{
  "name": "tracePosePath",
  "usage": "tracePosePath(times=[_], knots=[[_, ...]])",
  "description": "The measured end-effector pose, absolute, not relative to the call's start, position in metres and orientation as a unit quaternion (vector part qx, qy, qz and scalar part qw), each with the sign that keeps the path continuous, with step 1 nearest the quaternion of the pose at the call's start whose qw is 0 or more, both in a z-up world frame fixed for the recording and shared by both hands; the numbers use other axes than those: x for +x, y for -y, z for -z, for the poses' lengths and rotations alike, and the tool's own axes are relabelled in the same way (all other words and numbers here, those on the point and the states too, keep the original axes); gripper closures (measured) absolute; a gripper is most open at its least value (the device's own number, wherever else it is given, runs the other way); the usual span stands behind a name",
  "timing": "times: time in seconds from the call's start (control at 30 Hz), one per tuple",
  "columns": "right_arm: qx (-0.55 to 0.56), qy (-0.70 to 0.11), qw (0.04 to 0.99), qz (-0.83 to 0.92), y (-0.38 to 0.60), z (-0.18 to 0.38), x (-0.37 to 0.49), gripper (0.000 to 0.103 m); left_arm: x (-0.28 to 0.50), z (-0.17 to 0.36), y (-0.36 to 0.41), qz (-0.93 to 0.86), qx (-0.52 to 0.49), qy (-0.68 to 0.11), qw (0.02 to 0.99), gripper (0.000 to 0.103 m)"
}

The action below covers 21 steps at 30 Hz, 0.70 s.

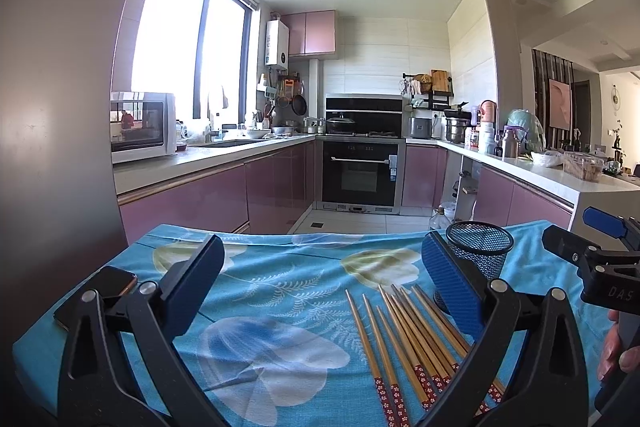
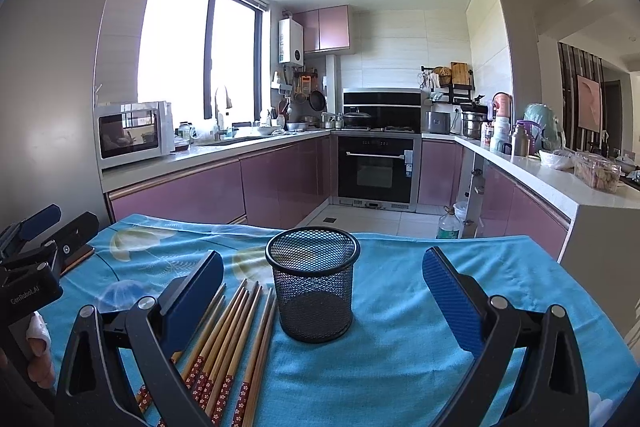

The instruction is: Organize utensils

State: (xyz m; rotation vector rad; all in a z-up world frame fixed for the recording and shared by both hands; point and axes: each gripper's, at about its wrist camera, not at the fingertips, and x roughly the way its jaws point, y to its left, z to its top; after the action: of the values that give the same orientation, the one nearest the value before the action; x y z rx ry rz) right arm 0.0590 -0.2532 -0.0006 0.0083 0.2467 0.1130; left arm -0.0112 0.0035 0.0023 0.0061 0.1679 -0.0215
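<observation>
Both tools share one build: the left gripper (image 1: 322,279) and right gripper (image 2: 322,287) have black plastic arms with triangular cut-outs, silver round pivot screws and blue textured pads on the fingers (image 2: 450,301). One body reads "CenRobot.AI" in white. Bare skin shows on the left hand (image 2: 38,355).

Blue floral tablecloth (image 2: 400,367) under chopsticks (image 2: 232,339), mesh cup (image 2: 312,287), phone (image 1: 96,291)
</observation>
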Motion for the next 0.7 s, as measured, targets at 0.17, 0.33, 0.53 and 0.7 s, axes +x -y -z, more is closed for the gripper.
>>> tracePosePath(times=[0.17, 0.33, 0.53, 0.7], knots=[[0.001, -0.121, 0.991, -0.056, 0.2527, 0.0004, 0.0578, 0.006, -0.0109, -0.0021, -0.0036, 0.011, 0.003, -0.084, 0.996, 0.006], [0.001, -0.12, 0.991, -0.055, 0.2523, -0.0004, 0.0567, 0.006, -0.0111, -0.003, -0.0027, 0.012, 0.004, -0.086, 0.996, 0.006], [0.001, -0.119, 0.991, -0.054, 0.252, -0.002, 0.0563, 0.006, -0.0111, -0.0042, -0.0015, 0.012, 0.004, -0.087, 0.996, 0.006], [0.002, -0.12, 0.991, -0.054, 0.2523, -0.0016, 0.0572, 0.006, -0.0089, -0.0035, -0.003, 0.013, 0.003, -0.088, 0.996, 0.006]])
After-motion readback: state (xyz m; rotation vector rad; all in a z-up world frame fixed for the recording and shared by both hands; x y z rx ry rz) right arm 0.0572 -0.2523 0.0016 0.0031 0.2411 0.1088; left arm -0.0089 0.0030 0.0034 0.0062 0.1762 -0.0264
